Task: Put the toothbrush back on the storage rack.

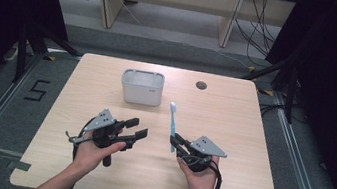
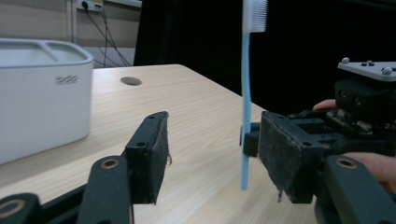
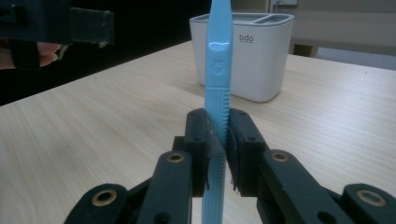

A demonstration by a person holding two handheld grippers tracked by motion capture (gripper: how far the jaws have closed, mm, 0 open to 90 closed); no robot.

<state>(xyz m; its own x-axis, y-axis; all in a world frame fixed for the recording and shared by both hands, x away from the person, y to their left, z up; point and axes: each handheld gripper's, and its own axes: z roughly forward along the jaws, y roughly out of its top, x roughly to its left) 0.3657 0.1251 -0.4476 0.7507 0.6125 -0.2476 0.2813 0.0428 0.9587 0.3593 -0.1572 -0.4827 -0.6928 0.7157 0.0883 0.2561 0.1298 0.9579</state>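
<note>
The right claw (image 1: 175,141) is clamped on a light-blue toothbrush (image 1: 172,123), its two pads pressed against the ribbed lower part of the handle (image 3: 217,116). In the high view the brush points away from the person, toward the far side of the table (image 1: 234,114), with its white bristle head (image 1: 173,106) at the far end; in the left gripper view it stands close to upright, clear of the tabletop.

The left claw (image 1: 137,128) stands open with nothing between its pads — it sits to the left of the toothbrush, apart from it, its tips aimed toward the right hand (image 1: 202,178).

Beyond both claws, near the far middle of the table, stands a white holder (image 1: 142,88) with compartments open at the top, upright — well apart from the brush head, with bare wood between them. A round cable hole (image 1: 201,85) lies to the right of the holder, near the far edge. Cables (image 1: 262,27) trail over the floor behind the table.
</note>
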